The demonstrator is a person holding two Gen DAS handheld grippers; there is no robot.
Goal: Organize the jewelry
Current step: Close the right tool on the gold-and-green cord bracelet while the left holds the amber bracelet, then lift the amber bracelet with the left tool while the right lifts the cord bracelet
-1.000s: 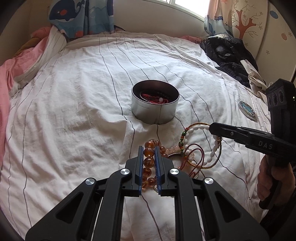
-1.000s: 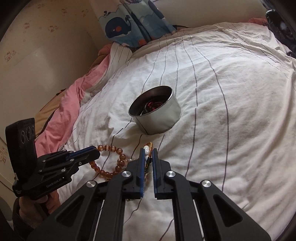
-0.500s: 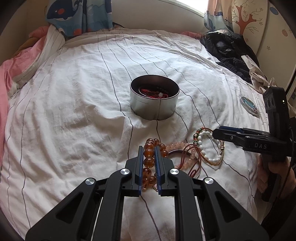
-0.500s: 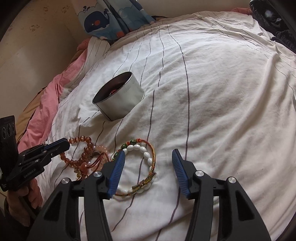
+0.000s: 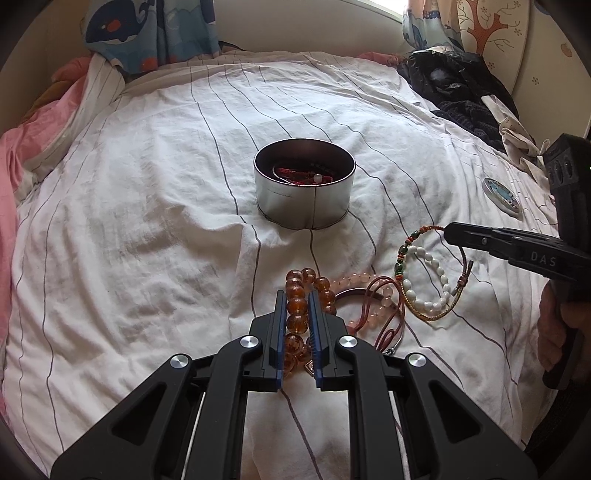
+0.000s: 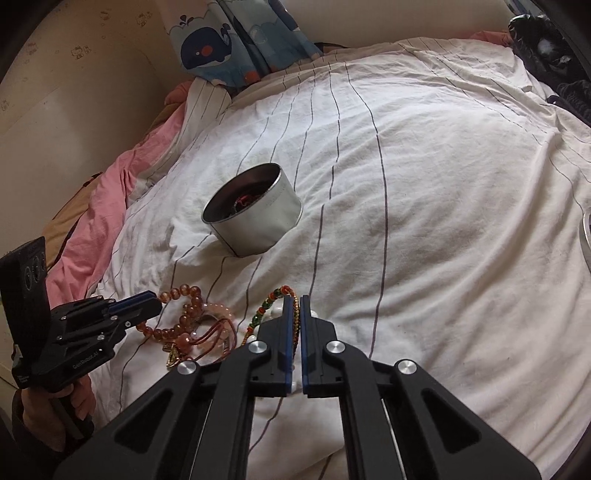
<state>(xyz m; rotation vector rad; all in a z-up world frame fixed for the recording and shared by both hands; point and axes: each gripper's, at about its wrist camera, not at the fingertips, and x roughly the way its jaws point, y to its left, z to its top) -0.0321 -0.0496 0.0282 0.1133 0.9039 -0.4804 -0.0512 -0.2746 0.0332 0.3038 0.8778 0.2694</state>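
A round silver tin (image 5: 304,184) with red jewelry inside stands on the striped white bed sheet; it also shows in the right wrist view (image 6: 253,210). My left gripper (image 5: 297,301) is shut on an amber bead bracelet (image 5: 297,306), which lies on the sheet in front of the tin. My right gripper (image 6: 294,306) is shut on the braided cord of a white-and-green bead bracelet (image 5: 430,278), which rests on the sheet to the right. A pale pink bead strand and a red cord (image 5: 373,306) lie tangled between the two bracelets.
A round lid (image 5: 502,195) lies on the sheet at the right. Dark clothes (image 5: 458,85) are piled at the far right. A pink quilt (image 5: 22,155) runs along the left edge, and a whale-print cloth (image 5: 147,33) hangs at the head.
My right gripper opened half a second ago with the white bracelet on the sheet, and has now shut again on its cord. My left gripper stayed shut on the amber beads.
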